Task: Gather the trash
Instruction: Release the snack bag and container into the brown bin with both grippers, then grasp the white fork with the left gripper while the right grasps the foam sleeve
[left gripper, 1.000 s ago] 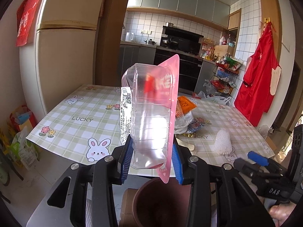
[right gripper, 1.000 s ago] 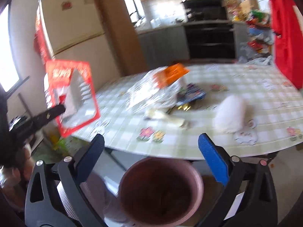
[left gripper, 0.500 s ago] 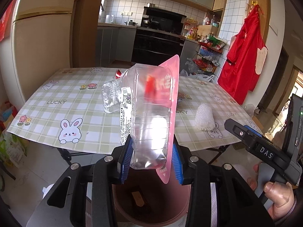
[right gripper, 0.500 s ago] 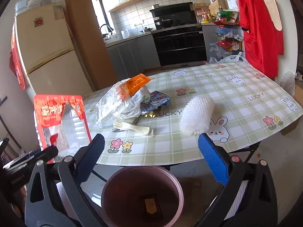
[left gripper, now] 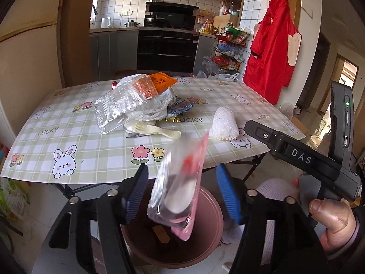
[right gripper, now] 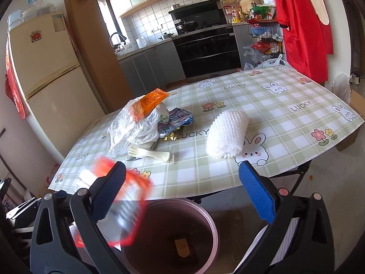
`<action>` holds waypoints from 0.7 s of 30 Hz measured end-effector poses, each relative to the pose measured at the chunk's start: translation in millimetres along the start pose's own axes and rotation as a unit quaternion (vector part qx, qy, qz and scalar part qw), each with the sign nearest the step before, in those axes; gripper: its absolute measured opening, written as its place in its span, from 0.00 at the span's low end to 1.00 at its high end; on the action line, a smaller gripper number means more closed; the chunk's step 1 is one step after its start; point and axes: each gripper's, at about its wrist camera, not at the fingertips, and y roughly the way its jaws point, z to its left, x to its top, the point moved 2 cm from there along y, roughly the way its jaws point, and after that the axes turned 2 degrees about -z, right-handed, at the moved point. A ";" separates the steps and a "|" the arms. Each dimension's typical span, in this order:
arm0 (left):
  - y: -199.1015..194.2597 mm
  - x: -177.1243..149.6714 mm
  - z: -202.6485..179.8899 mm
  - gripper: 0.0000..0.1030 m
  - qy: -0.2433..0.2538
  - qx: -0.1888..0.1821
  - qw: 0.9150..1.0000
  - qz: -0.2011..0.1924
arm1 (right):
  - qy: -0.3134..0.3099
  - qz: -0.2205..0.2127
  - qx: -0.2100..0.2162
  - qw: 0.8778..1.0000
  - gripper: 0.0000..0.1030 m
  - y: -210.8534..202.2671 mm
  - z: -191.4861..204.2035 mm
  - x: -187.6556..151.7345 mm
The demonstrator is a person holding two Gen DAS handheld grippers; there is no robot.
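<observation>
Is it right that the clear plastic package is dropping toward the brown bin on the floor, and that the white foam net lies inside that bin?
Not quite. The package is dropping toward the bin, but the foam net is not in it. The right wrist view shows it lying on the table, beside the pile of wrappers.

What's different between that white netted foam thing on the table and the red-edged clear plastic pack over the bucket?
The white foam net lies sharp and at rest on the table; the plastic pack is blurred, loose between the opening left claw, above the bin. The net is opaque white and rounded; the pack is clear, flat, with a red border. Both look like empty packaging.
</observation>
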 end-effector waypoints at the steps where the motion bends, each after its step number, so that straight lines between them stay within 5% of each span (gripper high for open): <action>1: -1.1 0.6 0.3 0.67 0.000 0.002 1.000 -0.003 | 0.001 0.000 -0.001 1.000 0.95 -0.3 -0.4 -0.2; 10: -3.8 2.6 21.0 0.88 -0.047 0.030 0.998 -0.010 | 0.005 0.005 -0.007 1.000 0.95 0.9 -1.3 -2.1; 21: -3.3 -0.2 35.5 0.90 -0.079 0.042 0.996 -0.007 | 0.008 0.013 -0.011 1.000 0.95 5.9 -3.1 -5.6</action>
